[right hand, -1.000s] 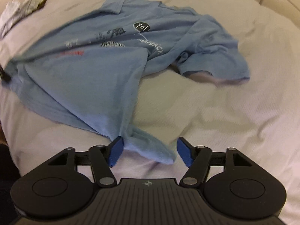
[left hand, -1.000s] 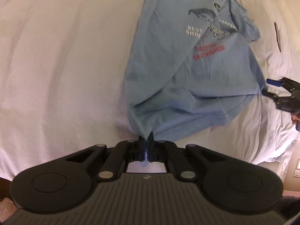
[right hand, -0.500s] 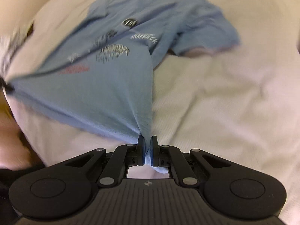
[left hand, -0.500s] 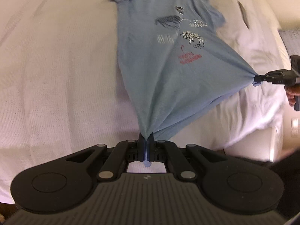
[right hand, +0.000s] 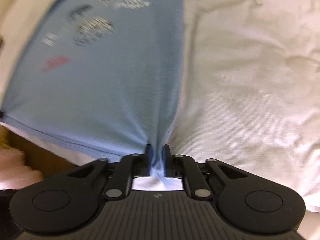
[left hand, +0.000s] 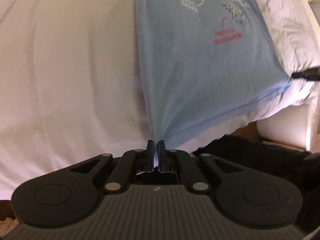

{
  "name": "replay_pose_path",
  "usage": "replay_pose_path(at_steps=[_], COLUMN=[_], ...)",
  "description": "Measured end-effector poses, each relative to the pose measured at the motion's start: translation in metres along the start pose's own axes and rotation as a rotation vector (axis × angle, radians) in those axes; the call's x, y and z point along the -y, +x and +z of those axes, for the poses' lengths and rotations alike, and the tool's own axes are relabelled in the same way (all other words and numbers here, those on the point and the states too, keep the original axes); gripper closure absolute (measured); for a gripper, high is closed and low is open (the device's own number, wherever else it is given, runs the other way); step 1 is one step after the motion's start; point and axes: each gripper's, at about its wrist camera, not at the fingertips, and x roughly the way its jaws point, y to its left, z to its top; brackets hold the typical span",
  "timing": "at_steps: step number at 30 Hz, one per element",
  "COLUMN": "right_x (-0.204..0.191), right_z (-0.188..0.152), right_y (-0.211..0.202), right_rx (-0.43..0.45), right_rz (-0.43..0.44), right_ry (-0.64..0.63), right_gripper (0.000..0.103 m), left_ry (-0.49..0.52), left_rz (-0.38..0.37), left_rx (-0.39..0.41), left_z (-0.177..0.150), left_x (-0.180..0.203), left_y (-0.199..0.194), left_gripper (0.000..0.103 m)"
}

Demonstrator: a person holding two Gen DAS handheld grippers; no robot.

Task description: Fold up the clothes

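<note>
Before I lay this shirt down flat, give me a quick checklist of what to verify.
1. Left claw shut on a hem corner of the blue T-shirt: ok.
2. Right claw on the other hem corner: not ok; cloth is between the jaws, but they are opening.
3. Hem stretched between the two corners: ok, taut, with slight puckers at each grip.
4. Printed side facing up: ok, the print shows in both views.
5. Sleeves and collar lying flat: cannot tell, they fall outside both views.
6. White bedspread beside the shirt smooth: not ok, wrinkled.
</note>
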Motion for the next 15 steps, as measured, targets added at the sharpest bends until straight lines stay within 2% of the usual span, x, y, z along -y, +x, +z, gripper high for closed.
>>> replay_pose_path(at_steps=[2, 5, 8, 11, 15], right_x=[-0.004, -0.006, -0.010, -0.014, -0.026], right_z=[0.004, 0.011, 0.026, 0.042, 0.072], right_y=[-0.004, -0.023, -0.037, -0.046, -0.040], right_rx=[0.024, 0.107, 0.201, 0.280, 0.344], right_rz=[-0.069, -0.072, -0.053, -0.030, -0.001], right_ry=[-0.029, -0.032, -0.043, -0.074, -0.137], right_gripper=[0.078, 0.078, 0.078, 0.077, 0.074], left_ry=[0.013, 0.017, 0.022, 0.043, 0.093], left_rz=[0.033, 0.075, 0.109, 0.150, 0.248], left_rx=[-0.002, 0.010, 0.065, 0.132, 0.211], left_z=[-0.001, 0.006, 0.023, 0.051, 0.097], left_x=[-0.001, 0.003, 0.005, 0.018, 0.040], left_y=[-0.005, -0.012, -0.027, -0.037, -0.040], left_gripper=[0.101, 0.099, 0.094, 0.087, 0.069])
